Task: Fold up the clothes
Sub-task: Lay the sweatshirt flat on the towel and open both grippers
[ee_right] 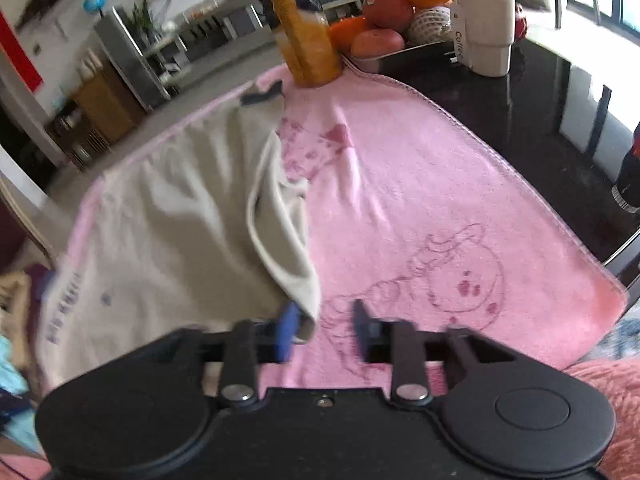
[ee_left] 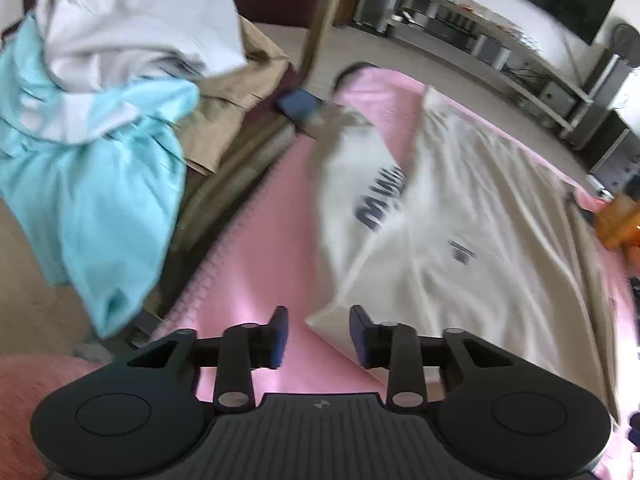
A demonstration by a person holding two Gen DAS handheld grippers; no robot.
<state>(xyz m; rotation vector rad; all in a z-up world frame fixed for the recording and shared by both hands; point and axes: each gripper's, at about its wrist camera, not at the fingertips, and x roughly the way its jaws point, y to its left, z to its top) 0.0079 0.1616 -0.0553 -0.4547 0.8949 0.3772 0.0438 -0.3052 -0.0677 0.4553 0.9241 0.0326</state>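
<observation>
The cream shirt [ee_left: 460,208] lies spread on the pink towel [ee_right: 400,200], one side flapped over, folding barely begun. Left tongs [ee_left: 319,334] and right tongs [ee_right: 326,330] both gape, holding nothing. More clothes [ee_left: 100,140] wait in a pile.

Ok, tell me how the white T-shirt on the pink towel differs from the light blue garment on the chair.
The white T-shirt lies spread mostly flat on the pink towel, while the light blue garment hangs crumpled over the chair. The T-shirt carries dark printed lettering; the blue garment shows no print. The T-shirt's corner sits between the open fingers of the left gripper; the blue garment is out of its reach. Neither is folded yet.
</observation>
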